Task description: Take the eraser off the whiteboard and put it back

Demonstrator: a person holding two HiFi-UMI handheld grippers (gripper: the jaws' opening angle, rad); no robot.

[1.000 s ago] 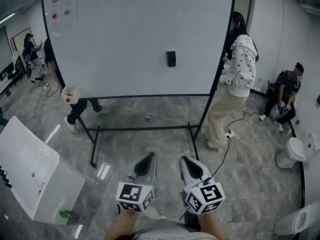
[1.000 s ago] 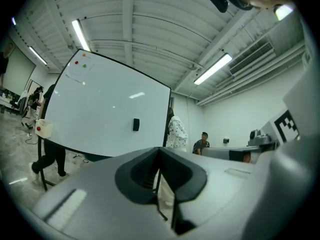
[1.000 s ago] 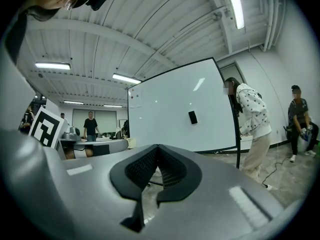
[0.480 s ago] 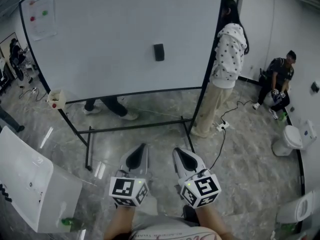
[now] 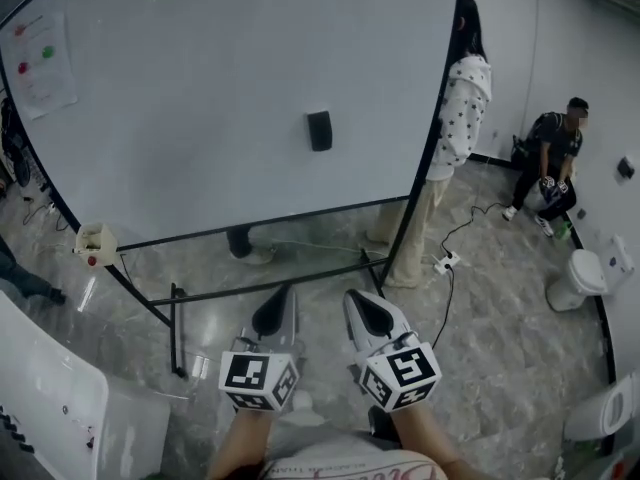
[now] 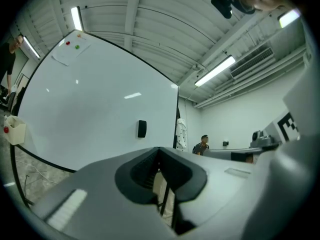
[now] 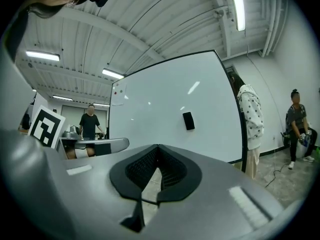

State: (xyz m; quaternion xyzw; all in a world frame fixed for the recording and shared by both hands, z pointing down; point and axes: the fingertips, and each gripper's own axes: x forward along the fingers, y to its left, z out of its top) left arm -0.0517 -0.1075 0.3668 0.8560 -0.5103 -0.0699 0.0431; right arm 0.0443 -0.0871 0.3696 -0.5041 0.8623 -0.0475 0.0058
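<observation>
A small black eraser (image 5: 319, 130) sticks to the big whiteboard (image 5: 200, 98), right of its middle. Both grippers are held level, side by side, some way short of the board and below the eraser in the head view. My left gripper (image 5: 277, 313) is shut with nothing in it, and so is my right gripper (image 5: 366, 313). In the left gripper view the eraser (image 6: 142, 129) shows above and left of the closed tips (image 6: 160, 150). From the right gripper (image 7: 158, 147) the eraser (image 7: 188, 120) shows up and to the right.
A person in a white spotted hoodie (image 5: 462, 108) stands at the board's right edge. Another person (image 5: 550, 158) sits by the far wall. The board's stand bars (image 5: 270, 280) cross the floor ahead. A power strip (image 5: 445, 261), a white table (image 5: 50, 408) and a small box (image 5: 95, 243) are nearby.
The whiteboard and eraser have come closer and fill more of the head view. Both grippers moved forward with me, side by side and still shut.
</observation>
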